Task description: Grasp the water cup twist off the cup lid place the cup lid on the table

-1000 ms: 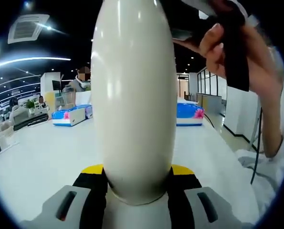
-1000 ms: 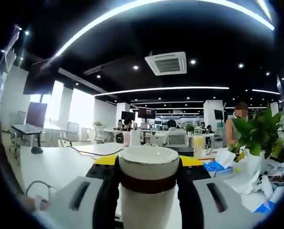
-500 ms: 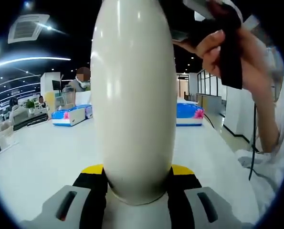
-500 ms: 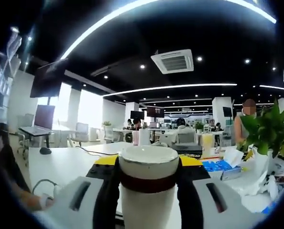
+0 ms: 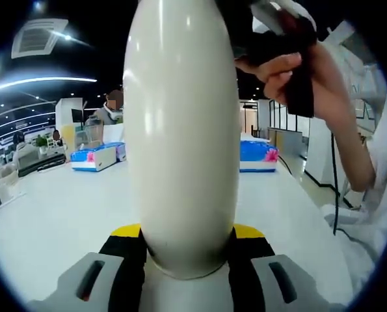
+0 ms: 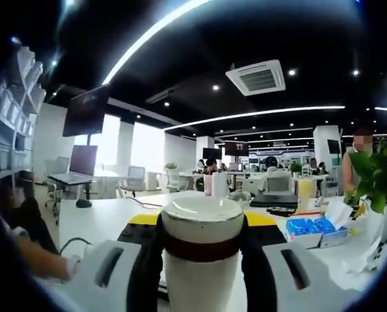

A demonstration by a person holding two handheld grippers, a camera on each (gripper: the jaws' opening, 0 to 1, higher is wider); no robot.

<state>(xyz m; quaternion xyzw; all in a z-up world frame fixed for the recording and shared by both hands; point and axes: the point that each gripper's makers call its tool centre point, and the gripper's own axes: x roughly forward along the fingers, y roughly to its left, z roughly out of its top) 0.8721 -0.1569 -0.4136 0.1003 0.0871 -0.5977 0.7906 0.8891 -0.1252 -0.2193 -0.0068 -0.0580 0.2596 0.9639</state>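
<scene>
A tall white water cup (image 5: 182, 130) stands upright between the jaws of my left gripper (image 5: 183, 244), which is shut on its lower part. Its top runs out of the left gripper view. At the upper right of that view a hand (image 5: 310, 71) holds the dark right gripper up by the cup's top. In the right gripper view, the white cup lid (image 6: 203, 218) with a dark red band (image 6: 203, 248) sits between the jaws of my right gripper (image 6: 203, 231), which is shut on it.
The white table (image 5: 56, 214) spreads around the cup. Two blue boxes (image 5: 97, 158) (image 5: 258, 155) lie at its far side. In the right gripper view a blue box (image 6: 313, 227), a green plant (image 6: 382, 179) and a laptop (image 6: 76, 172) stand on desks.
The background in the right gripper view has slid to the right, so that camera has turned with the lid. The hand in the left gripper view has shifted its angle. The cup stays still.
</scene>
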